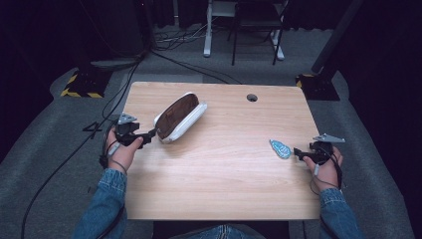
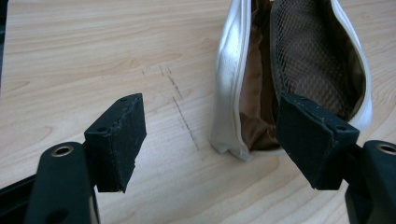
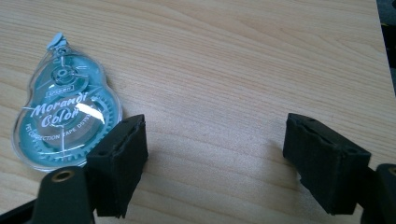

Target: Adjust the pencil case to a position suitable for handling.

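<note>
While our left gripper [image 1: 151, 133] waits wide open beside the open pouch [image 1: 180, 116], our right gripper [image 1: 297, 152], open too, sits just behind the correction tape [image 1: 280, 148]. Next we likely must pinch the tape.

Open pouch [image 1: 179, 116] (brown-lined) beside left gripper [image 1: 150, 134] on table [image 1: 224, 169]

Wooden table [image 1: 224, 174]: pouch [image 1: 180, 116], correction tape [image 1: 280, 148]

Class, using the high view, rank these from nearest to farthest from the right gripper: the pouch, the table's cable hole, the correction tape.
1. Correction tape, just left of the right gripper.
2. Cable hole, toward the table's far edge.
3. Pouch, open, across the table by the left gripper.
</note>
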Available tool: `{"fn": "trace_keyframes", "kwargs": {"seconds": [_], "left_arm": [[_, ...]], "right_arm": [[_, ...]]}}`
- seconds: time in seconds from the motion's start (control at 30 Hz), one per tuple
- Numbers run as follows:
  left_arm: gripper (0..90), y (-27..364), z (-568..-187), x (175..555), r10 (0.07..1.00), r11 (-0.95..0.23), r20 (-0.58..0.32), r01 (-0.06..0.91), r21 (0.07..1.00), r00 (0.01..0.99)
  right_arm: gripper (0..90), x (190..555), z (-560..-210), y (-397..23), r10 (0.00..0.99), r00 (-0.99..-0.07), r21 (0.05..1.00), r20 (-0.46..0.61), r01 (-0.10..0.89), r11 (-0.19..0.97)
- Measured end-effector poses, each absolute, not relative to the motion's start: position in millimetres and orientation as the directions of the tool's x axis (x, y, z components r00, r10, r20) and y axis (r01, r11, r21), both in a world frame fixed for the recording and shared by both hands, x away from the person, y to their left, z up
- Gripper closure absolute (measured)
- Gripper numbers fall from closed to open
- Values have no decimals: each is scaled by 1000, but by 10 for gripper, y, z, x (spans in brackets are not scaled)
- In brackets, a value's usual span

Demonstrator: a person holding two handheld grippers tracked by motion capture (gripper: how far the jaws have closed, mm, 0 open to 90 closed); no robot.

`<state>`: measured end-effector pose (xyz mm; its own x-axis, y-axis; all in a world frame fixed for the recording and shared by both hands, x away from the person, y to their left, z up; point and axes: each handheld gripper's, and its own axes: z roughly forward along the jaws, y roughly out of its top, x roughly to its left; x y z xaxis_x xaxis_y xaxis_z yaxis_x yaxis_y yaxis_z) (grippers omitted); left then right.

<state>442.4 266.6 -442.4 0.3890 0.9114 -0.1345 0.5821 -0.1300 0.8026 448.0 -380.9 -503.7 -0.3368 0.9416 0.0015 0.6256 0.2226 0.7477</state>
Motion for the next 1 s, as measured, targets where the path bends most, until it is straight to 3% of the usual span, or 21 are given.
{"fn": "trace_keyframes", "kwargs": {"seconds": [0.47,1.0], "left_arm": [[262,2555,-4469,4659,910,-127,-114,532,837,398],[318,2488,-4542,4933,888,-97,-172,540,836,426]], "right_arm": [[223,4481,-5036,-3805,941,-339,747,2,626,224],[224,4488,-5038,-3790,940,-340,749,0,624,225]]}}
